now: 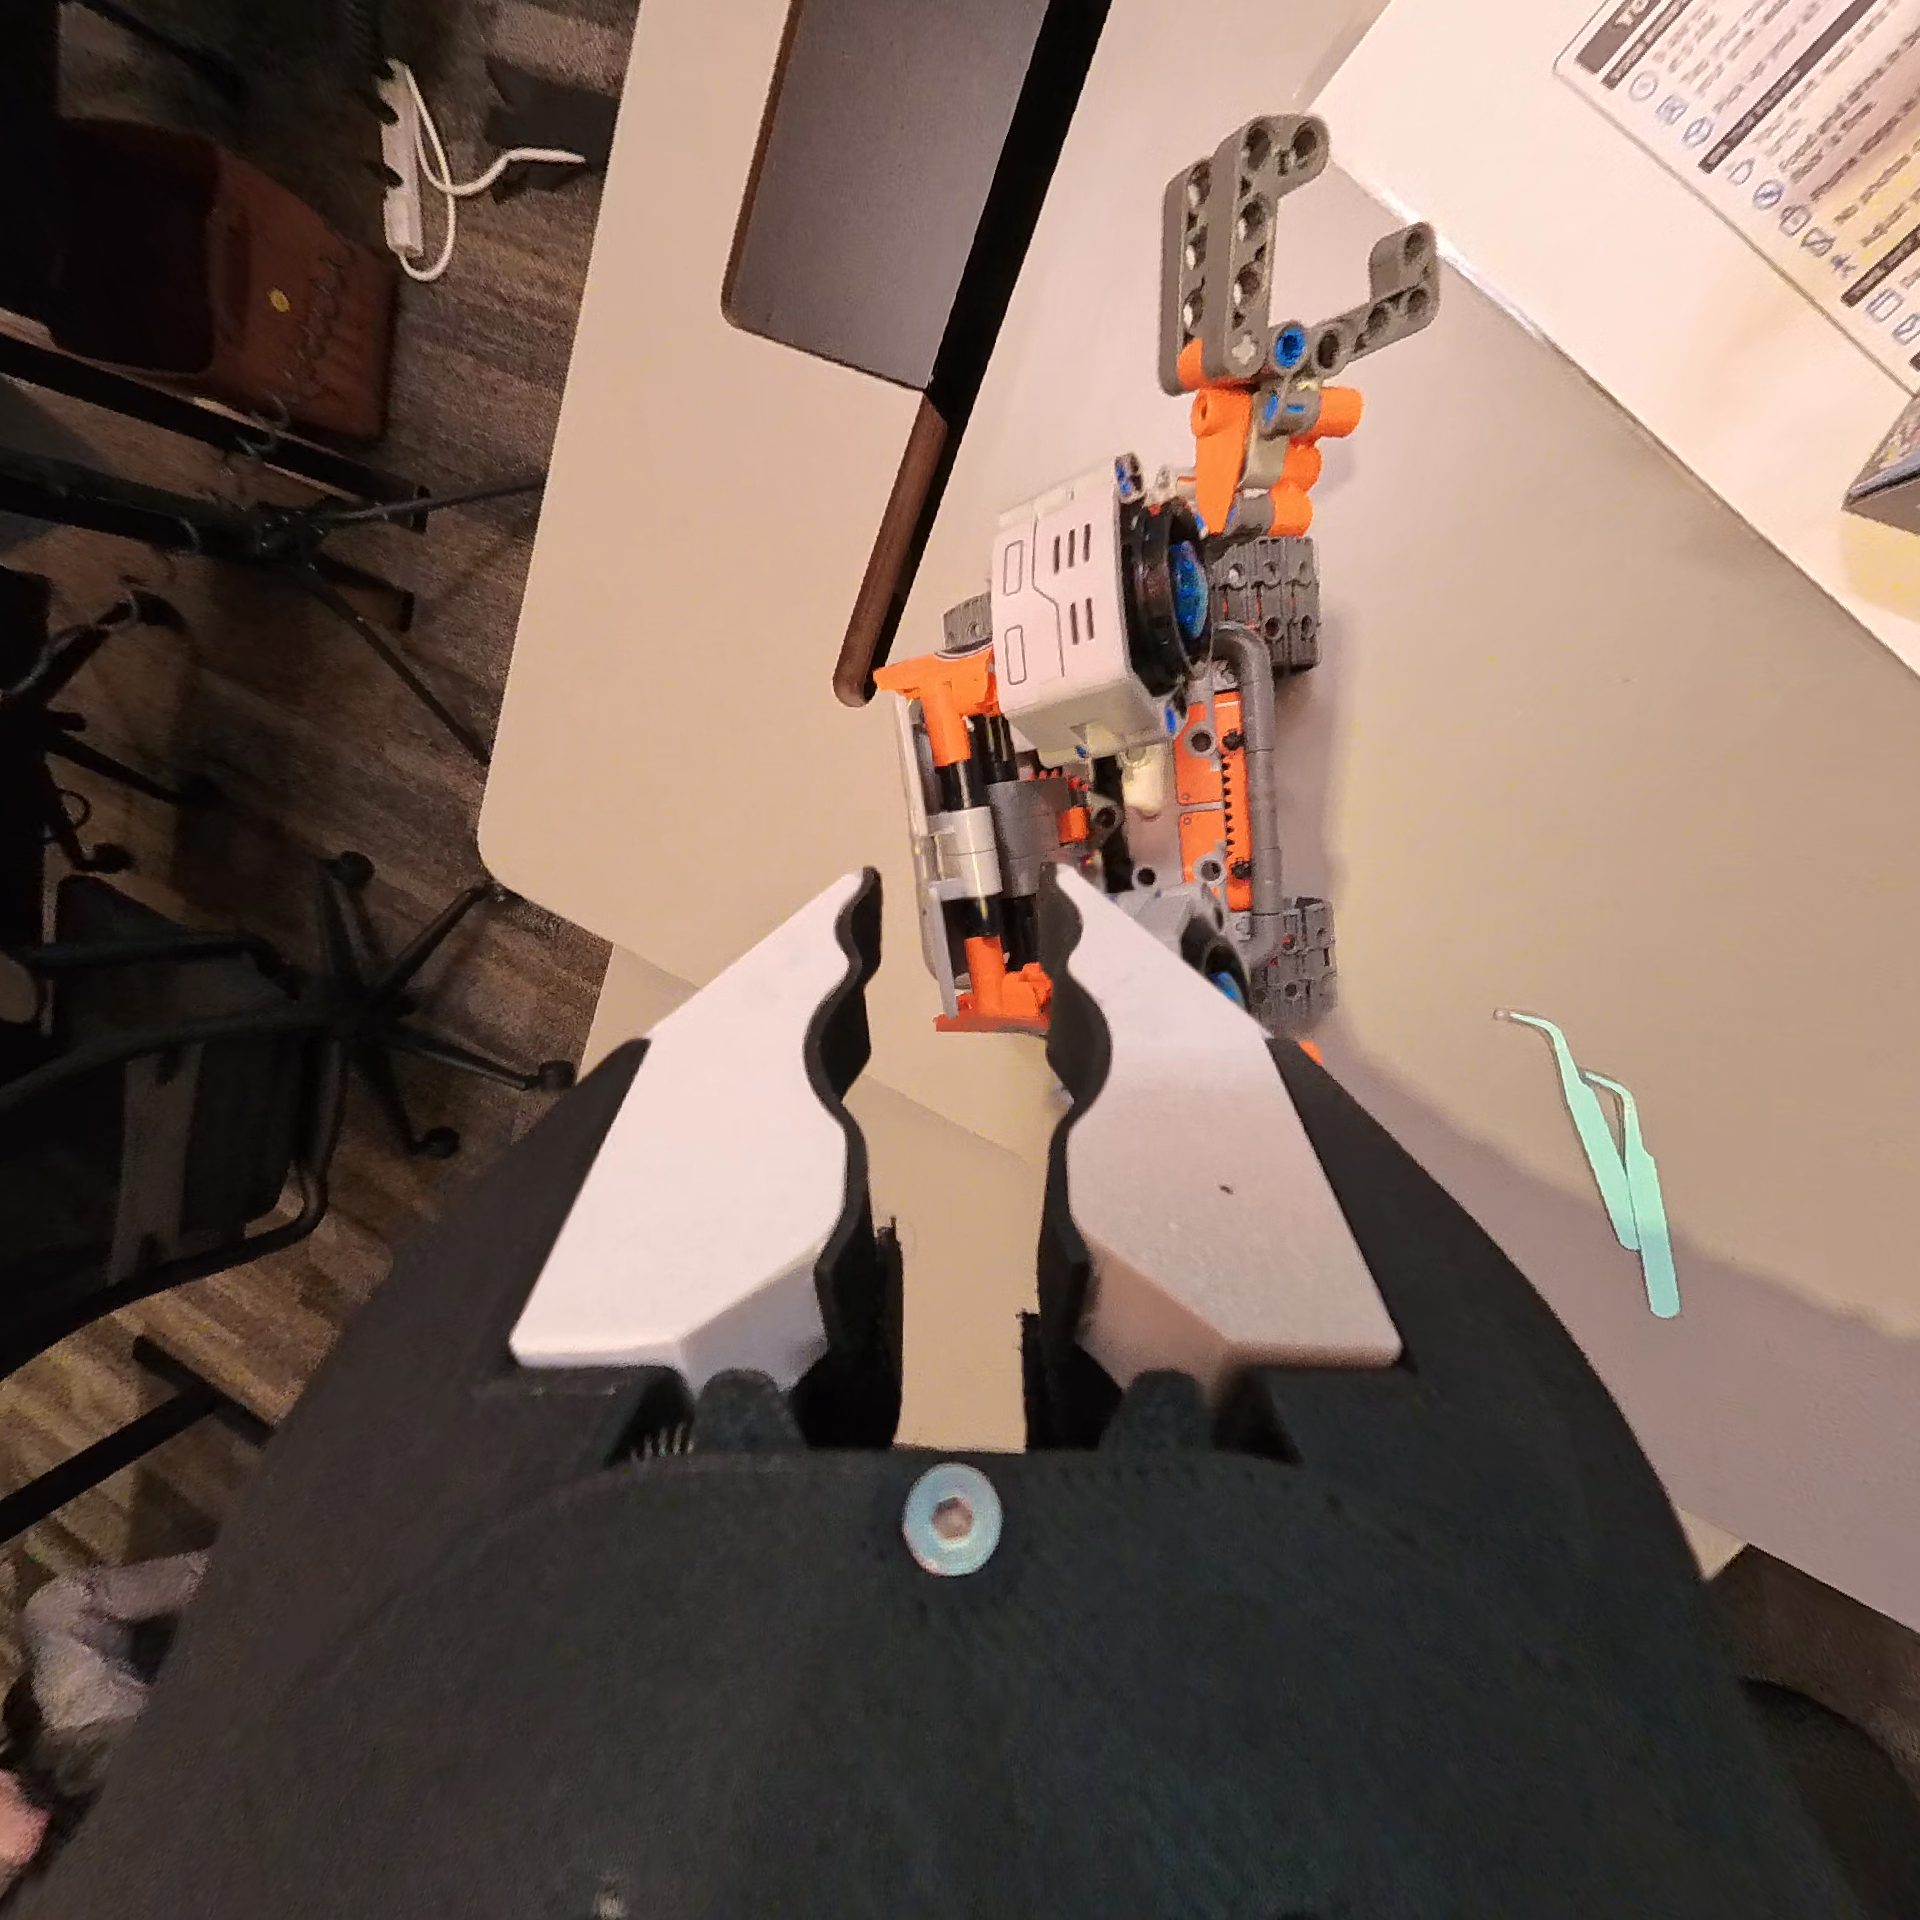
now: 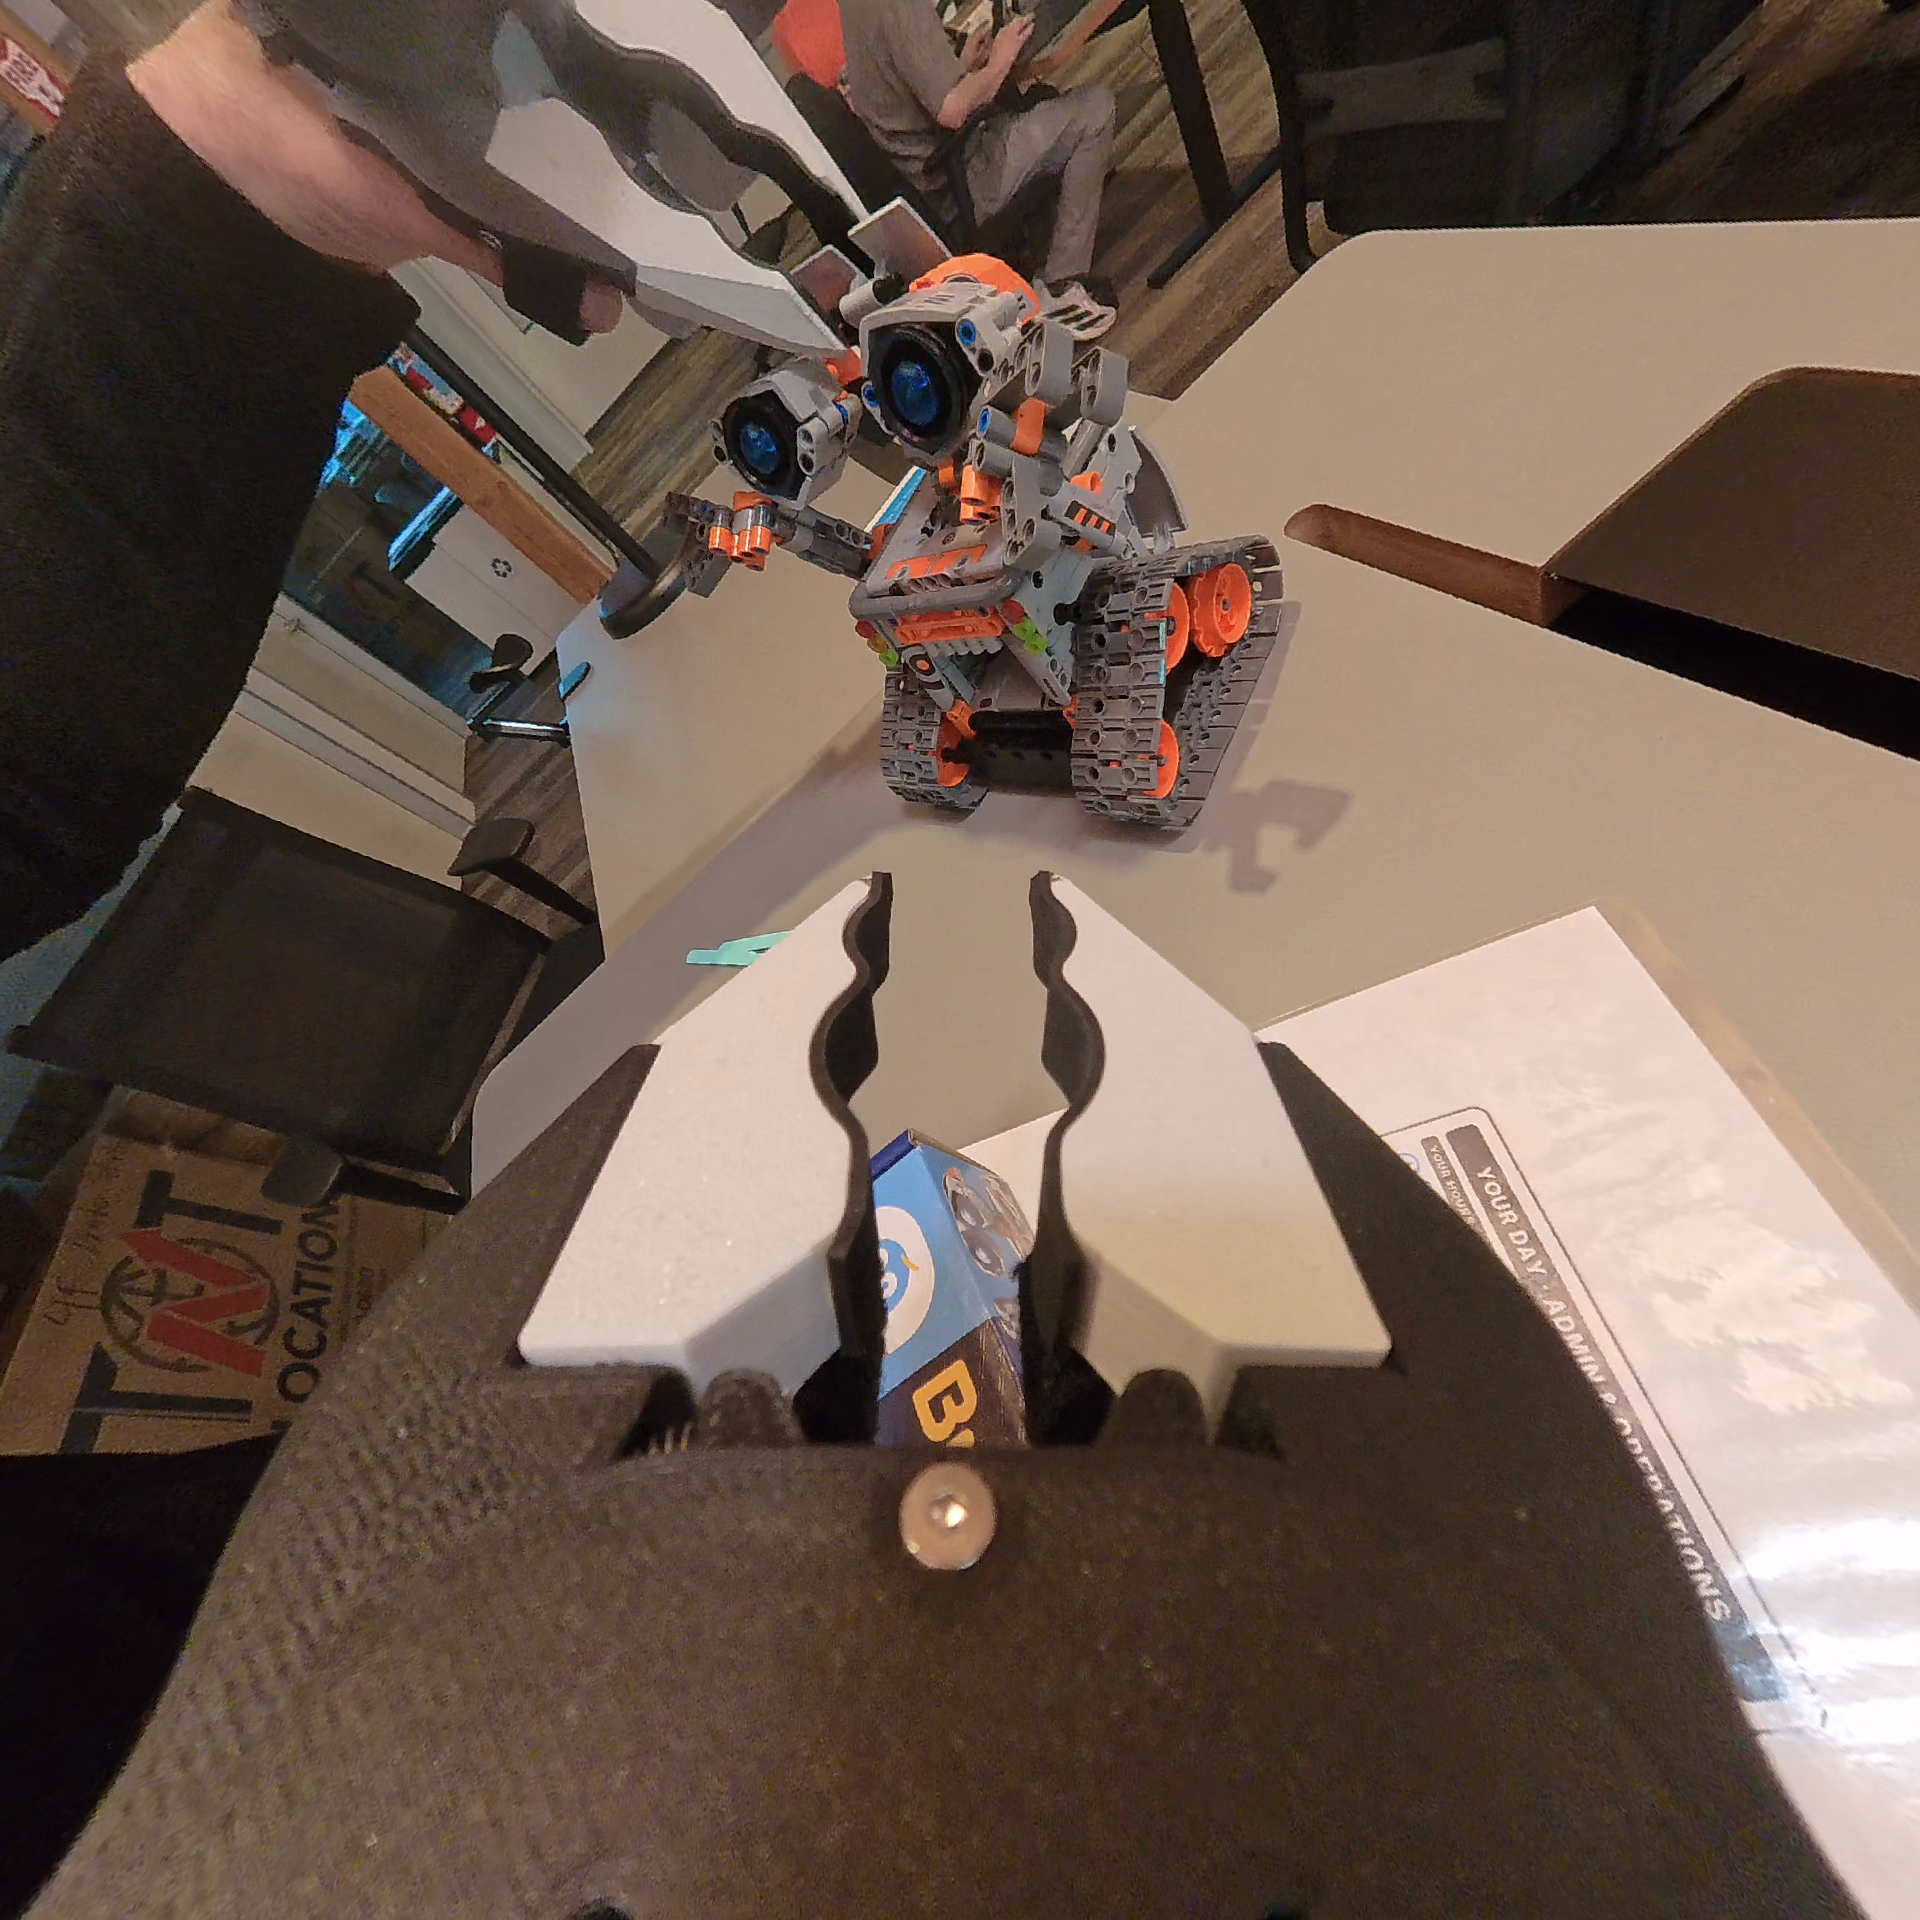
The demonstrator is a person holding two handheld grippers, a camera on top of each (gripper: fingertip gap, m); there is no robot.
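Note:
A toy robot (image 1: 1122, 675) built of grey, white and orange bricks stands on a beige table (image 1: 1507, 779). It has tank tracks, two blue-lensed eyes and a grey claw arm. My left gripper (image 1: 961, 894) hovers above it, open and empty, with its right finger over the robot's edge. In the right wrist view the robot (image 2: 1018, 561) faces me. My right gripper (image 2: 961, 894) is open and empty, low over the table a short way in front of it. A hand holds the left gripper, whose fingers (image 2: 717, 296) reach over the robot's head.
Teal tweezers (image 1: 1621, 1164) lie on the table beside the robot. A blue box (image 2: 945, 1278) and a laminated sheet (image 2: 1558, 1299) lie under my right gripper. A black chair (image 2: 291, 987) and a cardboard box (image 2: 187, 1299) stand off the table's left edge. A person (image 2: 966, 94) sits far behind. The grippers' ends are close to 25 centimetres from one another.

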